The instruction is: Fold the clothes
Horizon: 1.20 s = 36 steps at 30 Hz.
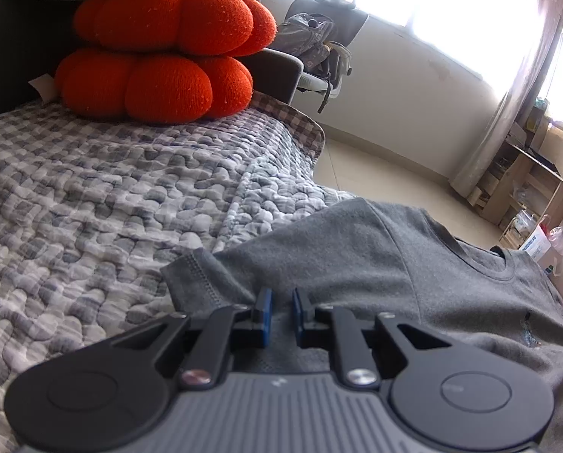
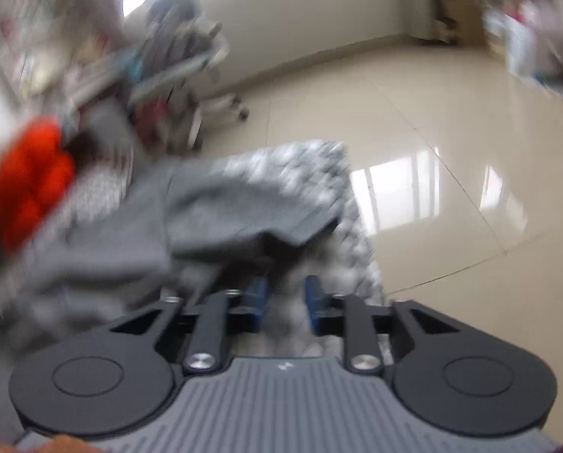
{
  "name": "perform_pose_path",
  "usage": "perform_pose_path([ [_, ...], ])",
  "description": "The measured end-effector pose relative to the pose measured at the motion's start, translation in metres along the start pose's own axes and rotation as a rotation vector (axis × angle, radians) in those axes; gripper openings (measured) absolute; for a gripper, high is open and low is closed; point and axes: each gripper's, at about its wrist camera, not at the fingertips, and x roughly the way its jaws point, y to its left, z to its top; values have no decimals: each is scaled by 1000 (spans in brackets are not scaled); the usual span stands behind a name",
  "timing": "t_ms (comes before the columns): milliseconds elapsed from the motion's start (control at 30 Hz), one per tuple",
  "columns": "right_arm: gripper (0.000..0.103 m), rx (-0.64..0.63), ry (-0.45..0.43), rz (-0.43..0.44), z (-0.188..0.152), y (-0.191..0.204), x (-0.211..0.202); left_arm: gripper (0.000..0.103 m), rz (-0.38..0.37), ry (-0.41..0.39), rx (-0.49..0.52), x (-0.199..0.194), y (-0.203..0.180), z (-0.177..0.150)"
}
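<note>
Shirt [image 1: 376, 256] pinched in narrow left fingers [image 1: 265, 307]; right fingers [image 2: 313, 294] parted, empty, beside it.

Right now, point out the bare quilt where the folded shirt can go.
Free: the checked quilt between the orange pumpkin cushions and the grey T-shirt, left of the left gripper. Crowded: the cushions at the far end, and the shirt covering the near right corner.

T-shirt [image 1: 376, 264] on quilt [image 1: 93, 196], cushions [image 1: 160, 53] stacked behind

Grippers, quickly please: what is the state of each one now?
Left gripper: shut on the grey T-shirt.
Right gripper: open, holding nothing.
</note>
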Motion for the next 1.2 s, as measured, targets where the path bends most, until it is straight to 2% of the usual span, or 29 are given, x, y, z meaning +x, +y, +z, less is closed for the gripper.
perform_pose_path([
  [100, 48, 174, -15, 13, 22, -19, 12, 14, 3, -1, 4, -1, -1, 0],
  [267, 48, 328, 64, -59, 30, -34, 60, 14, -4, -2, -5, 0, 1, 0],
  [333, 32, 264, 36, -54, 32, -23, 65, 14, -6, -2, -8, 0, 2, 0],
  [367, 15, 217, 26, -48, 33, -15, 67, 14, -5, -2, -7, -1, 1, 0],
  [433, 3, 82, 29, -70, 33, 6, 67, 14, -4, -1, -7, 0, 1, 0],
  [467, 1, 10, 34, -93, 33, 17, 66, 14, -5, -1, -7, 0, 1, 0],
  [533, 1, -91, 28, -146, 32, 35, 60, 14, -7, 1, -8, 0, 2, 0],
  [600, 1, -105, -6, -166, 33, 40, 47, 14, -8, 1, -8, 0, 2, 1],
  [733, 1, -117, -145, -173, 36, 48, 11, 14, -21, 7, -24, -1, 4, 2],
  [833, 1, -117, -194, -192, 24, 54, -5, 14, -18, 7, -6, 0, 2, 1],
  [933, 1, -180, -119, -275, 6, 56, 27, 14, -12, 5, 5, 0, 0, 1],
  [1000, 1, -179, -75, -310, 1, 47, 43, 14, -14, 6, 2, 0, 0, 1],
  [1067, 2, -173, -66, -323, 2, 42, 59, 14, -23, 7, -6, 0, 2, 1],
  [1133, 3, -153, -68, -290, 5, 39, 61, 15, -35, 8, -12, 0, 3, 2],
  [1200, 16, -126, -119, -272, 5, 43, 47, 19, -51, 8, -31, -1, 6, 3],
])
